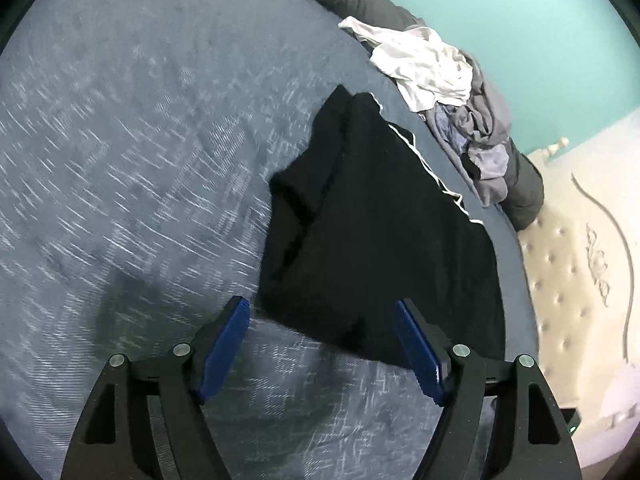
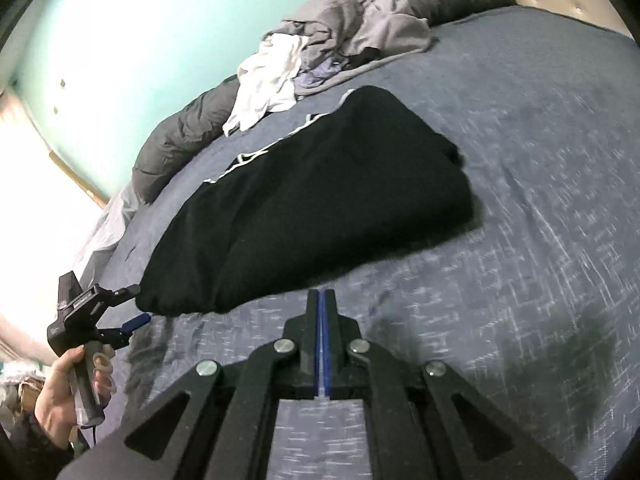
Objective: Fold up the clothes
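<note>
1. The left gripper is seen with its blue-padded jaws spread wide and nothing held between them, poised just above the blue-grey woven bedspread.
2. A folded black garment with thin white edge trim is laid directly ahead of this claw, its near hem falling between the fingertips; its long axis runs away from the claw, toward the far right.
3. The right gripper is shown with jaws pressed together, empty, just short of the garment's near edge.
4. Beyond the garment, a heap of white and grey unfolded clothes is piled against a dark grey rolled duvet.
</note>
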The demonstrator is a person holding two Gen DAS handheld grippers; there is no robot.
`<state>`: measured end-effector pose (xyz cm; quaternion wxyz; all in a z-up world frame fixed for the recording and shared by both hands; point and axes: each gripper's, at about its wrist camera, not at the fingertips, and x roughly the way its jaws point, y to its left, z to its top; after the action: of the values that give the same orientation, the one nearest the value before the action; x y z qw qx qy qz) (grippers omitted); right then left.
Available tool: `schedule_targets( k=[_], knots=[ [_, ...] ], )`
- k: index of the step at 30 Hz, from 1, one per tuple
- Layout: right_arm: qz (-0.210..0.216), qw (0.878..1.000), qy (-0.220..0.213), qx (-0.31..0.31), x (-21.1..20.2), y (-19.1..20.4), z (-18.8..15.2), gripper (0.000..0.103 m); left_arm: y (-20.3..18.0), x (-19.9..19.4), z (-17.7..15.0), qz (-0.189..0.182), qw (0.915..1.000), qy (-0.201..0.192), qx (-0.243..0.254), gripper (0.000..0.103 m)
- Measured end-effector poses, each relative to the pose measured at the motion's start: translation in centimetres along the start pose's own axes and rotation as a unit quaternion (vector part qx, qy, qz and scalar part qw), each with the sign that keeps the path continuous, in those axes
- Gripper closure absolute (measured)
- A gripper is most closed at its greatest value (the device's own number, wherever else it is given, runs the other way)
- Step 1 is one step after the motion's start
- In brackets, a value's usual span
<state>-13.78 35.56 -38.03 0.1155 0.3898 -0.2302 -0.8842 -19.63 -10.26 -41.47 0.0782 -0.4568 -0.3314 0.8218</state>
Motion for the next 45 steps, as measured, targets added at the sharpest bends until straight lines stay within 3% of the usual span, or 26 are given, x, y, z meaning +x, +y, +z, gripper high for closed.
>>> schedule_targets(
  k=[7, 11, 13, 14, 17, 29, 34, 37, 42, 45],
  knots=[
    [0.002, 1.0, -0.012, -0.003, 0.0, -0.4, 0.1, 0.102, 0.4, 1.3, 0.6, -0.005, 0.9997, -0.018, -0.016, 0.03],
    [0.003, 1.0, -0.01, 0.002, 0.0, -0.8, 0.0, 0.102, 1.0, 1.0, 1.1, -0.009, 0.999, -0.029, -0.034, 0.047],
    [0.004, 1.0, -0.01, 0.005, 0.1, -1.0, 0.0, 0.102, 1.2, 0.9, 1.3, -0.013, 0.9985, -0.031, -0.043, 0.063],
    [0.004, 1.0, -0.01, 0.006, 0.0, -1.1, 0.0, 0.102, 1.1, 0.8, 1.3, -0.011, 0.9985, -0.032, -0.044, 0.071],
    [0.006, 1.0, -0.013, 0.007, -0.2, -1.2, 0.1, 0.102, 0.0, 0.1, 1.3, -0.017, 0.9987, -0.042, -0.024, 0.083],
    [0.017, 0.999, -0.016, 0.024, -0.5, -2.0, 0.5, 0.102, -4.8, -1.2, 2.7, -0.036, 0.9971, -0.06, 0.03, 0.09],
    [0.027, 0.999, -0.017, 0.034, -0.6, -2.4, 0.6, 0.102, -9.9, -1.6, 3.1, -0.066, 0.9927, -0.07, 0.072, 0.091],
    [0.031, 0.998, -0.02, 0.042, -0.9, -2.7, 0.8, 0.102, -15.0, -0.8, 3.5, -0.088, 0.9872, -0.062, 0.117, 0.091],
    [0.036, 0.998, -0.029, 0.053, -1.5, -3.4, 1.2, 0.102, -25.7, 3.0, 0.7, -0.12, 0.9688, -0.021, 0.216, 0.091],
    [0.038, 0.997, -0.032, 0.059, -1.8, -4.1, 1.5, 0.102, -30.4, 7.3, -2.4, -0.125, 0.9571, 0.017, 0.261, 0.091]
  ],
)
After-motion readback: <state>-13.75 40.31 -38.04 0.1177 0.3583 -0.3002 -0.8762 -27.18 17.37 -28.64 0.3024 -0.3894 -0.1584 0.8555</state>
